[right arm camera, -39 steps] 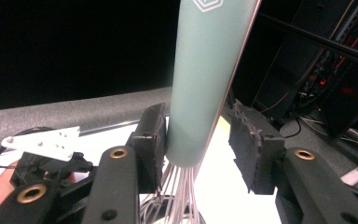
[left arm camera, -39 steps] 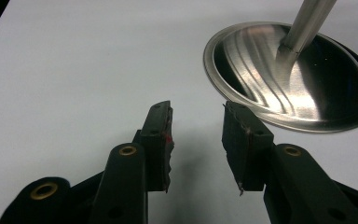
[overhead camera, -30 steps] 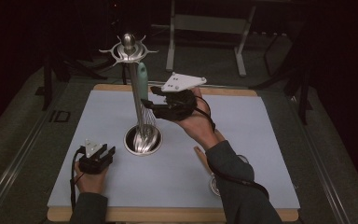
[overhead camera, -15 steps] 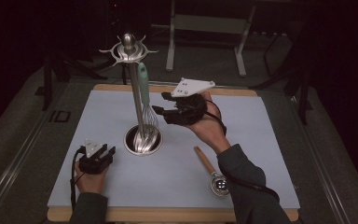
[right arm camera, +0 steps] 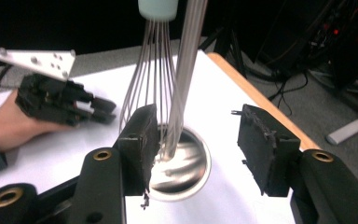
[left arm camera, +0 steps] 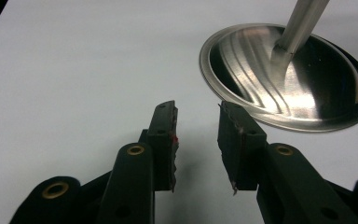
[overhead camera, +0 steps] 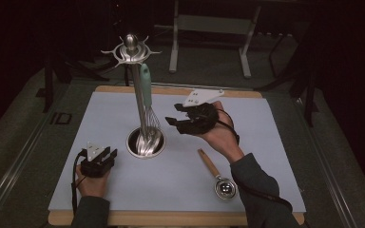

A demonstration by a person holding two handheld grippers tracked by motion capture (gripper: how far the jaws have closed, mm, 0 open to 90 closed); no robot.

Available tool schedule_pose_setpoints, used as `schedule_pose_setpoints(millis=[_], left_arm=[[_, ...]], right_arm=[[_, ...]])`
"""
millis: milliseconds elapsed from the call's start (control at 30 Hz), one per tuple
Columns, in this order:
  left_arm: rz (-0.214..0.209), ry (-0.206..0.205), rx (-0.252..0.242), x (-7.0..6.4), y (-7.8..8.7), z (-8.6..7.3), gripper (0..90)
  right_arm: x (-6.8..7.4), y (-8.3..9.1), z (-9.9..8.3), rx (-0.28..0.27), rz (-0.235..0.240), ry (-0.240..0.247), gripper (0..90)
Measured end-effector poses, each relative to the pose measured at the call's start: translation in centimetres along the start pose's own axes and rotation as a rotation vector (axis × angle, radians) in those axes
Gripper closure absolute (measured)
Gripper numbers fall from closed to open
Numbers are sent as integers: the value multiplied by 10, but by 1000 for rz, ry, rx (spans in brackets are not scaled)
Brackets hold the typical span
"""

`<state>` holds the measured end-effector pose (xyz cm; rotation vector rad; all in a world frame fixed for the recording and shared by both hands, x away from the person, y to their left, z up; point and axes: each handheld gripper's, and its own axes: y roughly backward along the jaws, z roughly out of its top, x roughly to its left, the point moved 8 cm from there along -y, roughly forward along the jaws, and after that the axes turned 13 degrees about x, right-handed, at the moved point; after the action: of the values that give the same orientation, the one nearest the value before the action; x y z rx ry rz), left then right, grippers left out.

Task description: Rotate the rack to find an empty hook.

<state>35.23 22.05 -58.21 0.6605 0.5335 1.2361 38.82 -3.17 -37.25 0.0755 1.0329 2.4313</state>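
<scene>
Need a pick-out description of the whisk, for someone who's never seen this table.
Start at the tall steel stand rising from a round dish on the white mat. The whisk hangs from its top ring, beside the pole. It alone has a mint-green handle; the scoop lying near the front has a wooden one.

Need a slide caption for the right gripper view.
Open right gripper faces a whisk hanging beside the stand pole.

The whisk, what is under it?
Under the whisk, hanging from the rack's top, sits the rack's steel base dish. The wire tips seem to end just above it; the pole partly hides them.
</scene>
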Motion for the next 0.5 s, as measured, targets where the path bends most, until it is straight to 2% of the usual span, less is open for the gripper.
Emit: schedule_pose_setpoints(millis=[167, 200, 233, 367, 500], left_arm=[[-2, -3, -3, 0, 0, 0, 722], [-2, -3, -3, 0, 0, 0, 728], [-2, -5, -3, 0, 0, 0, 743], [-10, -13, -8, -1, 1, 0, 808], [-35, -20, -54, -3, 5, 5, 900]], right_arm=[[-6, -3, -22, 48, -8, -16, 467], [-6, -3, -22, 48, -8, -16, 467], [-11, -4, -31, 60, -11, -32, 467], [-18, -7, -46, 90, -16, -57, 467], [-22, -8, -65, 121, -22, -72, 465]])
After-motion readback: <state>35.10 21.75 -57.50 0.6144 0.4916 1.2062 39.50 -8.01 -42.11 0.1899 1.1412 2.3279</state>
